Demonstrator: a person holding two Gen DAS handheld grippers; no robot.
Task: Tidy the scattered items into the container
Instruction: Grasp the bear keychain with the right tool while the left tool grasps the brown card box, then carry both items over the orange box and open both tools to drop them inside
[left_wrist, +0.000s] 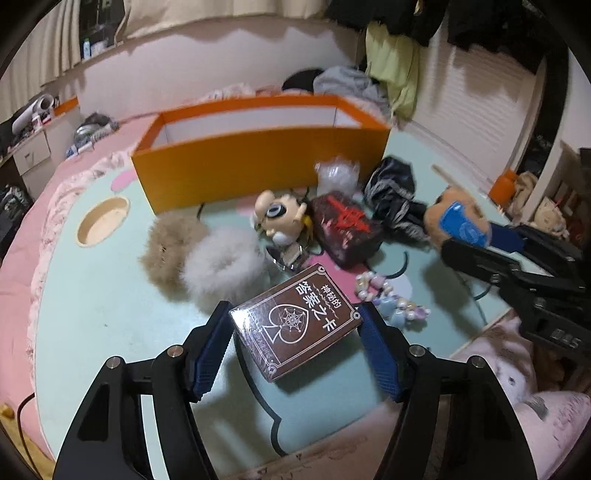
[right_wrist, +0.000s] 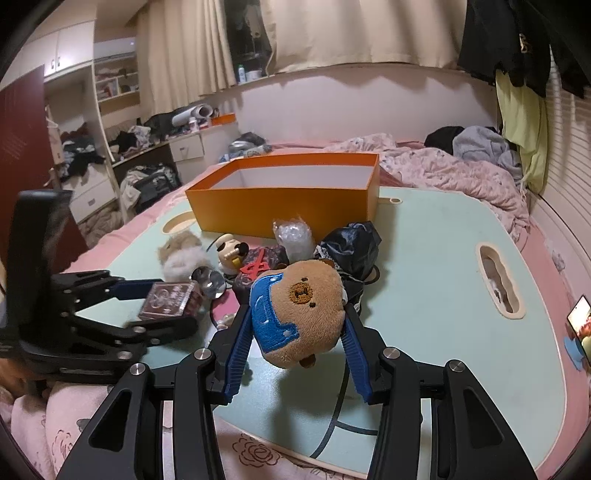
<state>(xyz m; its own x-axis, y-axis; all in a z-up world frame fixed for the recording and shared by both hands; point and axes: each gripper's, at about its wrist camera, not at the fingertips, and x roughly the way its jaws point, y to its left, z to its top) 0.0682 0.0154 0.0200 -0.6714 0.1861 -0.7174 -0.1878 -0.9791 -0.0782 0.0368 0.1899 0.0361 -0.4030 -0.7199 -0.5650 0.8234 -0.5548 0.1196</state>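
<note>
Here the right gripper (right_wrist: 295, 325) clamps the plush bear (right_wrist: 301, 314); the left gripper (left_wrist: 295, 334) — half-closed — pinches the card box (left_wrist: 295, 321).

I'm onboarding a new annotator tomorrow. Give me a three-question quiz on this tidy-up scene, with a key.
1. True or false: the orange box already holds several items.
2. Which item is between the right gripper pads? A) the brown card box B) the bear plush C) the white fluffy scrunchie
3. Fill in: the card box sits between the fingers of the ____ gripper.

Key
1. False. The part of its white inside that shows is bare.
2. B. The plush is pinched between the blue pads, lifted off the mint table.
3. Left. The left gripper frames the box, its pads at both sides.
</note>
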